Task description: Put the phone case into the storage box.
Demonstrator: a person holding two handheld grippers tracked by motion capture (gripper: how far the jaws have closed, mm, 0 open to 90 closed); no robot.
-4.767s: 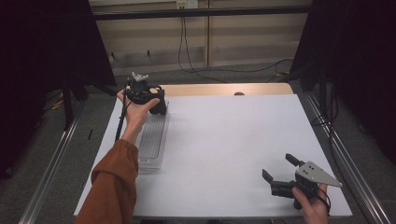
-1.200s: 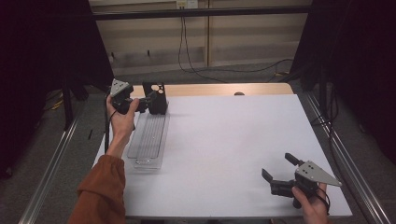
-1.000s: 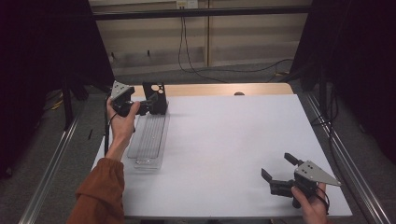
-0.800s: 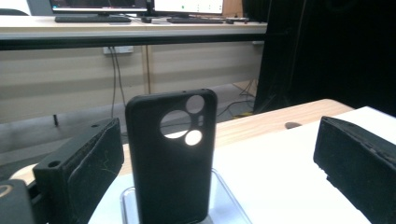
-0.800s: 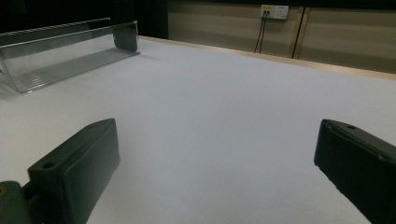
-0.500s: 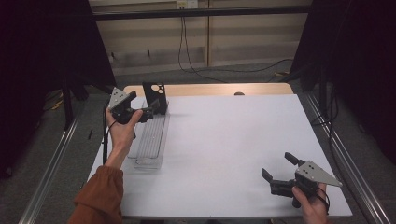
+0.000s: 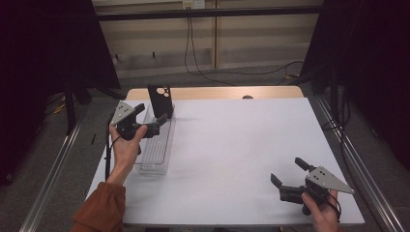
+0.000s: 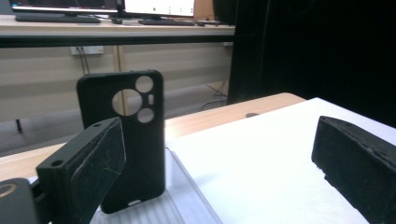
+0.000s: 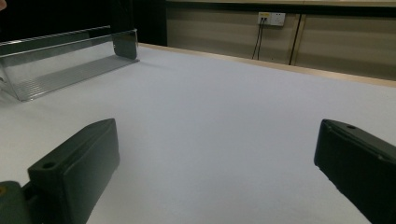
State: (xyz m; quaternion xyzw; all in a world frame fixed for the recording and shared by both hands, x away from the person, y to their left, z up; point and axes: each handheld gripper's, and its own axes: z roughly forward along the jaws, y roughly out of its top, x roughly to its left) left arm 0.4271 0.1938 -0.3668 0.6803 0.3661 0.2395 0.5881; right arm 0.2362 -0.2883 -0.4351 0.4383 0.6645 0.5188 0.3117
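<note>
The phone case (image 7: 160, 100) stands upright at the far end of a clear tray (image 7: 155, 145) near the table's (image 7: 241, 145) far left corner, its camera cutouts at the top. In the high view the left gripper (image 7: 151, 121) is held in the left hand (image 7: 126, 145) above the tray, just short of the case, its jaws spread wide with nothing between them; one jaw tip lies close to the case's lower edge, and whether it touches cannot be told from here. The right gripper (image 7: 286, 175) sits low at the table's near right corner in the right hand (image 7: 323, 215), well apart from the tray, jaws wide and empty. In the left gripper view the case (image 8: 123, 140) rises black and upright behind the nearer jaw, its foot resting on the ribbed floor of the tray (image 8: 182, 205); the two jaws stand far apart, the case off to one side rather than between them. A desk with monitors (image 8: 154, 7) runs along the back. In the right gripper view the jaws are wide over the bare white table (image 9: 224, 121), and the tray (image 9: 70, 56) lies well ahead at the left, seen from the side. A wall socket (image 9: 273, 18) shows on the far wall.
</note>
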